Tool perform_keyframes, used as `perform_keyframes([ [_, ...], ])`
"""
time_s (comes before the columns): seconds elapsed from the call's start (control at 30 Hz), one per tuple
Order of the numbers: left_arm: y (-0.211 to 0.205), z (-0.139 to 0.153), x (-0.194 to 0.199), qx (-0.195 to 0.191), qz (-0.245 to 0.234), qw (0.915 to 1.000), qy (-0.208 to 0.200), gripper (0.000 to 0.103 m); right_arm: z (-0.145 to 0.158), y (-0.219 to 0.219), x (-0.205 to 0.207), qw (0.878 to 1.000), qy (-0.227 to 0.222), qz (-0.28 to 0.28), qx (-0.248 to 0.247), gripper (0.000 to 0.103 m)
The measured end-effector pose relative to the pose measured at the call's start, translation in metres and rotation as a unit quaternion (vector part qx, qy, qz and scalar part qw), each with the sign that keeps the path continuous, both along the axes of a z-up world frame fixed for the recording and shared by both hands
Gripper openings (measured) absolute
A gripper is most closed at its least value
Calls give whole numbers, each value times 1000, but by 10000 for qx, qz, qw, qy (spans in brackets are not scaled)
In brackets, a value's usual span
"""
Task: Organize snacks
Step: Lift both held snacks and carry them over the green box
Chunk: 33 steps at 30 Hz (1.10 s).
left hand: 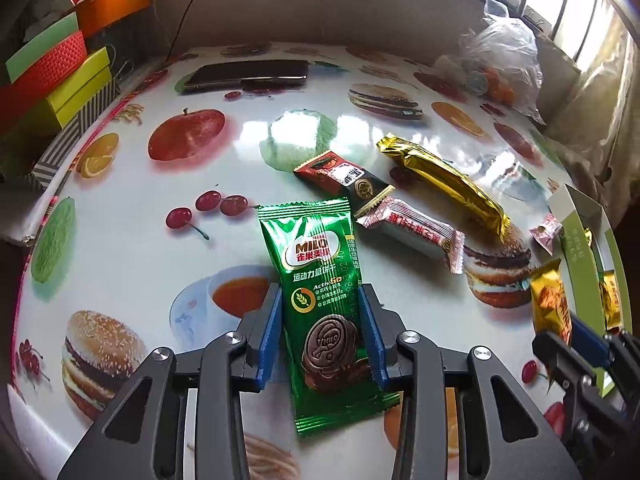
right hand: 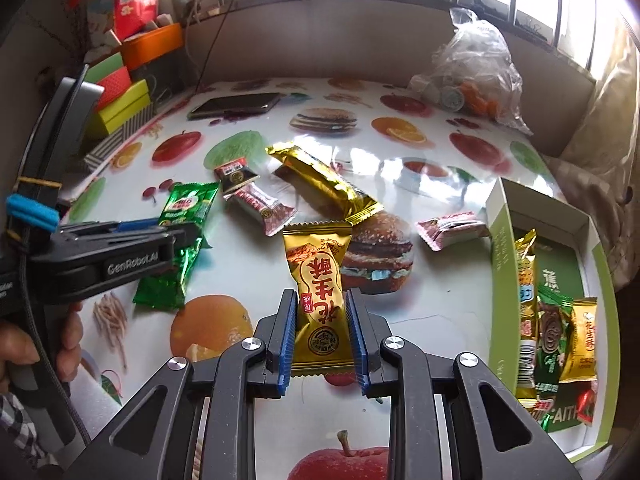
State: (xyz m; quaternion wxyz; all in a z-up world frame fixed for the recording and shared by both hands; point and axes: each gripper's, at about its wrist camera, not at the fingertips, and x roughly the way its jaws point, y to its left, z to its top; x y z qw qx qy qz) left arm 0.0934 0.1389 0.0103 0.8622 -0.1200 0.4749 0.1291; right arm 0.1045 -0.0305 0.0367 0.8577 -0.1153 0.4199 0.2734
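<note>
The right tool (right hand: 322, 300) grips a gold peanut-candy packet (right hand: 320, 288) between its blue pads, the jaws narrowed onto the wrapper's middle; the packet's long axis runs straight ahead along the fingers, its far end raised toward the camera's view of the surface (right hand: 400, 168). The green-walled box (right hand: 504, 240), where several snacks already lie, sits to the right of this tool and close by; so the coming move, as I judge it, is a short carry rightward over the box's near wall, and the right hand is plainly the nearer one for it.

The left tool (left hand: 320, 300) stands with its jaws around a green Milo biscuit packet (left hand: 320, 280); the pads sit at or against the wrapper's two edges, though whether they press it firmly I cannot tell; the packet's long axis also runs along the fingers, and it appears to lie flat on the surface. From this tool the box lies well off to the right, beyond the other tool.

Loose between them rest a long gold bar (left hand: 444, 176), a dark red-and-black packet (left hand: 340, 178) and a pink-white packet (left hand: 416, 232), touching or overlapping at their ends; a small pink one (right hand: 452, 226) lies just beside the box.
</note>
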Motion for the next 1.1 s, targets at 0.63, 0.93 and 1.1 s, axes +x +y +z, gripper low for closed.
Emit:
perform_keyframes([
  [0.63,-14,24,-26,90,-236,9992,-319,36,12,-4,-15,9997,-203,-96,-37,24],
  [0.93,-36,44,-26,4,-593,9971,-482,36,25,-17,-18,9992,-277,-276,66,24],
  [1.1,-54,58,-20,-43,-845,9946,-593,36,35,-33,-18,9985,-284,-452,133,24],
])
